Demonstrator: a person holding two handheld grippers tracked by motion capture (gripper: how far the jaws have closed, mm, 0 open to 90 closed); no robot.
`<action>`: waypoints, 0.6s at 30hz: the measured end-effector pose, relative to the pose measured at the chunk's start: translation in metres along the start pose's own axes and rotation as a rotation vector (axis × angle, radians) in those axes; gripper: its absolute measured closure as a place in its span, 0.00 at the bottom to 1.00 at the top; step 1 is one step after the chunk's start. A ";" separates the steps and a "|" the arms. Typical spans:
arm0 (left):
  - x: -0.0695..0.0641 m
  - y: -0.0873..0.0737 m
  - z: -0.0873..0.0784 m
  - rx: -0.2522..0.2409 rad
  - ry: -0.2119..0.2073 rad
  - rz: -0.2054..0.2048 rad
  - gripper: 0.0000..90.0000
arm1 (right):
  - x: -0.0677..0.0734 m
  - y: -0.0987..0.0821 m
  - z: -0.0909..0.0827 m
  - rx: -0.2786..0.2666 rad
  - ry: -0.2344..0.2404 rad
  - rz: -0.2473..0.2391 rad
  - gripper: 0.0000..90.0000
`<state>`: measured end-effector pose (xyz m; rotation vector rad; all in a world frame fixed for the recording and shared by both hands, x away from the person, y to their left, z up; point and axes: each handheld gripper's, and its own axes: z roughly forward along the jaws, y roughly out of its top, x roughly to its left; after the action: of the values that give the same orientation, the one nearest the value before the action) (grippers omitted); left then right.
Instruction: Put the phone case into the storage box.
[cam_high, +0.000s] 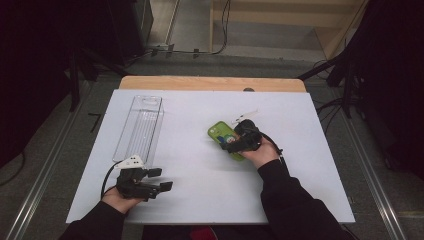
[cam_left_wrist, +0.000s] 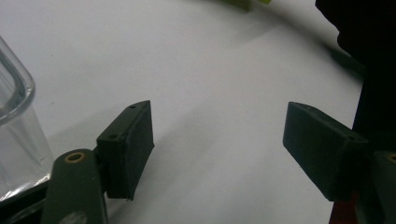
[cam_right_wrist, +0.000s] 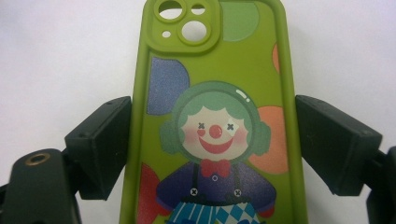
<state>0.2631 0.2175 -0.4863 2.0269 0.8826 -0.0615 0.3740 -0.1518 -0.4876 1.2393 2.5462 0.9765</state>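
Note:
A green phone case (cam_high: 220, 132) printed with a clown lies back up on the white table top (cam_high: 200, 200), right of centre. My right gripper (cam_high: 235, 146) sits over its near end. In the right gripper view the case (cam_right_wrist: 215, 60) runs up between the two black pads, and both pads (cam_right_wrist: 105, 144) touch its long edges, so the right gripper (cam_right_wrist: 212, 149) is shut on it. My left gripper (cam_high: 162, 179) rests near the front left of the table. In its own view the left gripper (cam_left_wrist: 217, 149) is open, with bare table between its pads.
A clear, long plastic box (cam_high: 140, 127) stands at the left of the table, its corner (cam_left_wrist: 14, 130) close to my left jaw. A small pale object (cam_high: 246, 116) lies just beyond the case. The dark sleeve (cam_left_wrist: 369, 70) of the other arm crosses the right side.

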 end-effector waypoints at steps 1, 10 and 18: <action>0.000 0.000 0.000 -0.001 0.000 0.000 0.27 | 0.001 0.000 -0.003 -0.005 0.007 0.003 0.16; -0.001 0.001 0.001 -0.002 -0.008 -0.010 0.27 | 0.006 -0.003 -0.022 -0.041 0.047 0.015 0.16; -0.003 0.006 0.001 0.001 -0.022 -0.057 0.27 | 0.012 -0.011 -0.034 -0.047 0.071 0.034 0.16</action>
<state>0.2645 0.2128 -0.4819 1.9984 0.9264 -0.1161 0.3462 -0.1646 -0.4664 1.2607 2.5469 1.0999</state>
